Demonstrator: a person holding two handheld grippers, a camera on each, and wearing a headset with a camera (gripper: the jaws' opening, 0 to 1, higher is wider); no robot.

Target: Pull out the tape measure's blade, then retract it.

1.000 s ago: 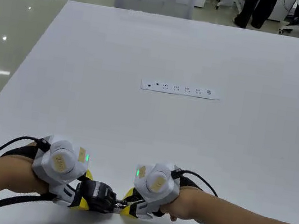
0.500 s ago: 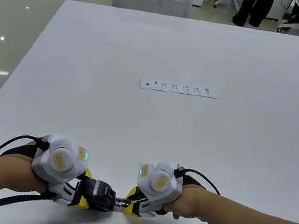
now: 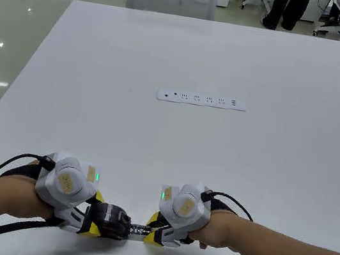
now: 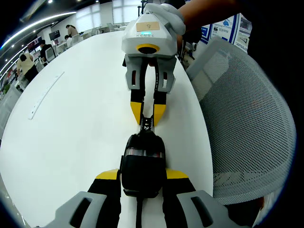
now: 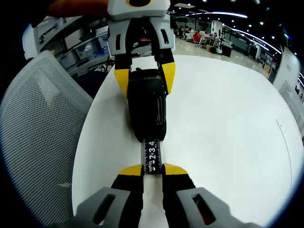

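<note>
The tape measure (image 4: pixel 142 161) lies on the white surface (image 3: pixel 229 163), near its front edge, between the two tools. The left tool (image 4: pixel 142 174) is closed on the black case from both sides, I think so that the case cannot follow when the blade is pulled. The right tool (image 5: pixel 152 169) is closed on the tip of the blade (image 5: pixel 152 153). Only a short piece is out, with the numbers 2, 3 and 4 readable. The tools face each other in one line, so a pull would go straight along the blade without bending it. To my judgement the pulling-out step is just at its beginning.
</note>
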